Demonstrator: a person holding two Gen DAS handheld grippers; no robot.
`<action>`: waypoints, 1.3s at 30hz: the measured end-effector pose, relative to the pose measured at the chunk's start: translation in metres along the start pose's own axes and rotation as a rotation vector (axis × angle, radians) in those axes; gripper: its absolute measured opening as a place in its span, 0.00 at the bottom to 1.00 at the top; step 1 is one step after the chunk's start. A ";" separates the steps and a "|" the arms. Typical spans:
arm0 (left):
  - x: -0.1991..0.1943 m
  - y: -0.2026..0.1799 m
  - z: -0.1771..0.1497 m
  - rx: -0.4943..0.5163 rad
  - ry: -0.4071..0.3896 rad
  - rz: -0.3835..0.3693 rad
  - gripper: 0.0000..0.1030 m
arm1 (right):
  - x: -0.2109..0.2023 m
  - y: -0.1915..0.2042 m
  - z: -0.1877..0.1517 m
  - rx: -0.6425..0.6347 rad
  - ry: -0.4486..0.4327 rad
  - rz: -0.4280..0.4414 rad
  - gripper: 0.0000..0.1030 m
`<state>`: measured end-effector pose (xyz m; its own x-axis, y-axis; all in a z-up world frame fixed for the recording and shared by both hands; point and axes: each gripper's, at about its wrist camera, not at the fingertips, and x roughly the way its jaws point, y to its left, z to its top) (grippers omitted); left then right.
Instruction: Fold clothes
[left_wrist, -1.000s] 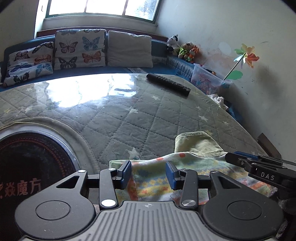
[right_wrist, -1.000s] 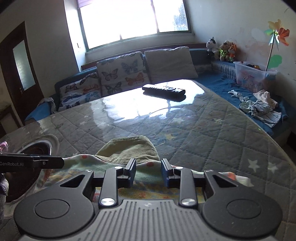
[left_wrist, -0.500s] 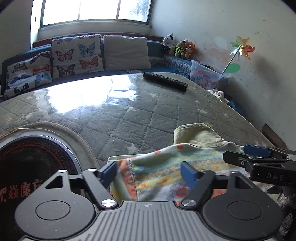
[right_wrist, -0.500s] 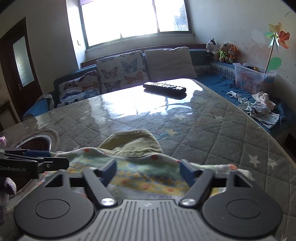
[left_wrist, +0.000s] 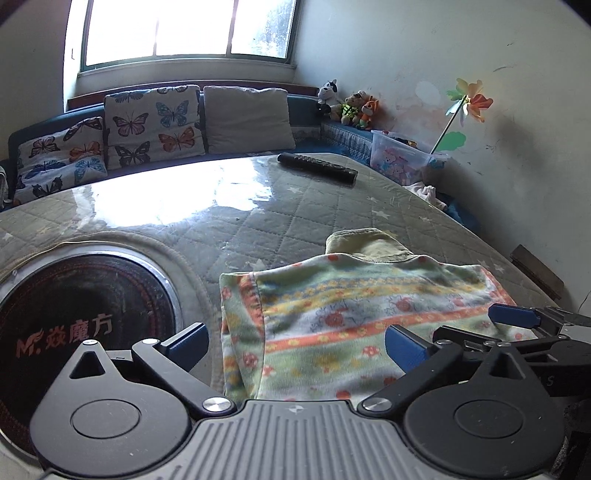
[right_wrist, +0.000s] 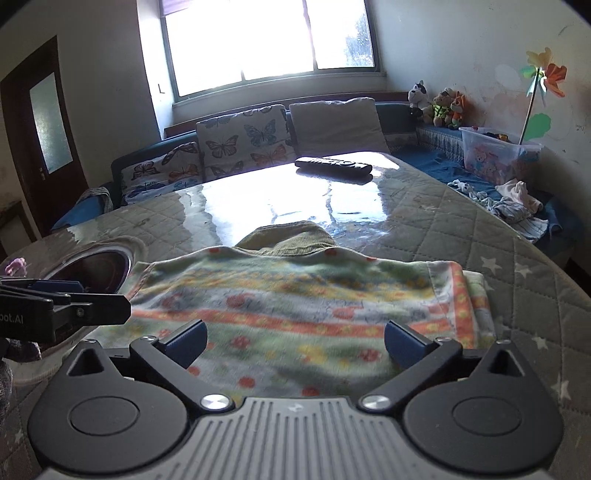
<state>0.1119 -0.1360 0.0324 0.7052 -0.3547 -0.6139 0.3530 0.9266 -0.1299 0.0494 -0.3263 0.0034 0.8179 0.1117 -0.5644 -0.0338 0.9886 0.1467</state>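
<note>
Left gripper (left_wrist: 295, 341): jaws opening, nothing pinched; patterned garment (left_wrist: 354, 314) lies folded on the quilted table (left_wrist: 258, 221). Right gripper (right_wrist: 295, 339): jaws opening, garment released. Fold appears complete; next, probably withdraw clear.

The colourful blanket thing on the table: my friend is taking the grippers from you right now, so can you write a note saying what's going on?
Left hand-held gripper: jaws opening, holding nothing; the cloth lies below them.
Right hand-held gripper: the same, jaws opening, nothing gripped.
The patterned garment lies folded flat on the quilted table, with an olive piece sticking out from under its far edge. A remote sits at the far side.
Done: one fold is laid down and let go.
Left: probably another fold, then any more clothes; some lie on the sofa to the right.
</note>
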 end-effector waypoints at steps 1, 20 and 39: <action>-0.003 -0.001 -0.003 0.003 -0.006 0.003 1.00 | -0.003 0.002 -0.002 -0.003 -0.005 0.001 1.00; -0.042 0.002 -0.045 -0.025 -0.001 0.051 1.00 | -0.049 0.028 -0.033 -0.007 -0.046 -0.070 1.00; -0.055 -0.006 -0.073 -0.008 0.023 0.059 1.00 | -0.058 0.039 -0.052 0.006 -0.016 -0.092 1.00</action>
<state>0.0262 -0.1127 0.0100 0.7101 -0.2966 -0.6386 0.3063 0.9468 -0.0992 -0.0288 -0.2890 -0.0001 0.8267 0.0187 -0.5624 0.0455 0.9940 0.0999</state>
